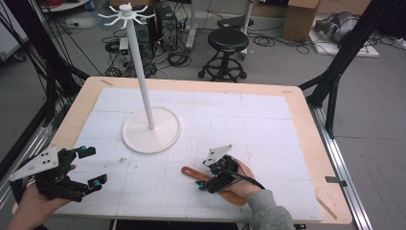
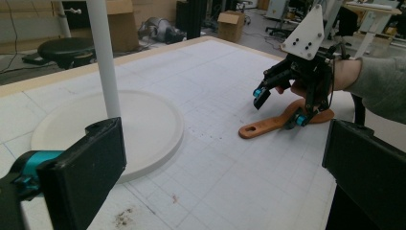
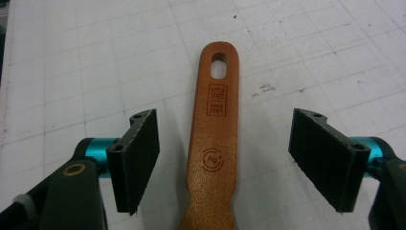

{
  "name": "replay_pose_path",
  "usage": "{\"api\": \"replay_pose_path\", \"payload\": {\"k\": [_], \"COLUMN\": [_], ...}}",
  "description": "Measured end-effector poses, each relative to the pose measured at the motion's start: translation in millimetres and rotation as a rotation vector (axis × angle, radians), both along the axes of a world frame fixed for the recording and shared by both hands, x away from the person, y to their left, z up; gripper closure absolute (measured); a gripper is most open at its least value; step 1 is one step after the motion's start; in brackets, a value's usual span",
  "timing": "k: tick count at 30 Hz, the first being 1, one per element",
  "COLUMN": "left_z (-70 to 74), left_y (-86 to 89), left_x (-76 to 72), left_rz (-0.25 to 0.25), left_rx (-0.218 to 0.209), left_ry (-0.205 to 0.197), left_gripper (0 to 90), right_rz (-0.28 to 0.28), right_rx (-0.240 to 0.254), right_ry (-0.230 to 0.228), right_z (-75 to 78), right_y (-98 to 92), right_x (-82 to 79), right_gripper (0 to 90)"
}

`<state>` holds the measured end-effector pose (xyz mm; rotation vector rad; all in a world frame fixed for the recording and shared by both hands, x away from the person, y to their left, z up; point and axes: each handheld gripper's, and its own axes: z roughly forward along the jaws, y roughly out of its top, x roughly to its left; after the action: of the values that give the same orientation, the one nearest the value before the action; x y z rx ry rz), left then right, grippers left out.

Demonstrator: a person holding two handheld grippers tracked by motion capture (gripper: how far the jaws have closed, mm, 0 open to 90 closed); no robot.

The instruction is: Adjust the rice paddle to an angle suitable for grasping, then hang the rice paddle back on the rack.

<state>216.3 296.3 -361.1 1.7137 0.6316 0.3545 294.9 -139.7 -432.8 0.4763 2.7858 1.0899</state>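
Spatula: a wooden spatula (image 3: 213,143) lies flat on the bench's white gridded mat (image 1: 268,124), near the front edge, right of centre. Its holed handle end points left and away from the person.
Right gripper: the right gripper (image 3: 222,163) hangs over the handle, jaws wide apart, one on each side of the wood. Neither pad touches it in the right gripper view.
Left gripper: the left gripper (image 1: 91,167) sits at the front left corner, jaws wide open and holding nothing, well apart from the spatula.
Stand: a white stand (image 1: 151,129) with a round base and tall pole rises left of centre, behind both grippers.
In the way: bare mat lies between the jaws and the handle.
Beyond the bench: a black stool (image 1: 227,43), cables and boxes on the floor.
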Motion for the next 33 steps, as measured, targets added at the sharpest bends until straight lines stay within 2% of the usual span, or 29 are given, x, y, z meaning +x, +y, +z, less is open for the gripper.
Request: {"api": "replay_pose_path", "payload": {"k": [14, 19, 22, 26, 33], "left_z": [-1.4, -1.5, -1.6, -2.1, -3.8], "left_y": [0.6, 1.4, 1.5, 0.5, 1.0], "left_x": [-0.4, -0.2, -0.3, -0.1, 0.4], "left_rz": [0.004, 0.007, 0.008, 0.004, 0.007], "left_rx": [0.004, 0.004, 0.003, 0.006, 0.008], "left_ry": [0.003, 0.004, 0.004, 0.006, 0.013], "left_gripper": [1.7, 1.7, 1.7, 1.7, 1.7], "right_rz": [0.003, -0.005, 0.000, 0.004, 0.000], "right_rx": [-0.024, -0.044, -0.060, -0.067, -0.067], "right_ry": [0.021, 0.031, 0.018, 0.018, 0.024], "right_z": [-2.1, -2.9, -2.7, -1.7, -1.5], "right_y": [-0.2, -1.4, -0.8, 0.0, -0.8], "right_x": [1.0, 2.0, 1.0, -1.1, -0.8], "right_gripper": [29.5, 33.8, 36.4, 41.5, 44.0]}}
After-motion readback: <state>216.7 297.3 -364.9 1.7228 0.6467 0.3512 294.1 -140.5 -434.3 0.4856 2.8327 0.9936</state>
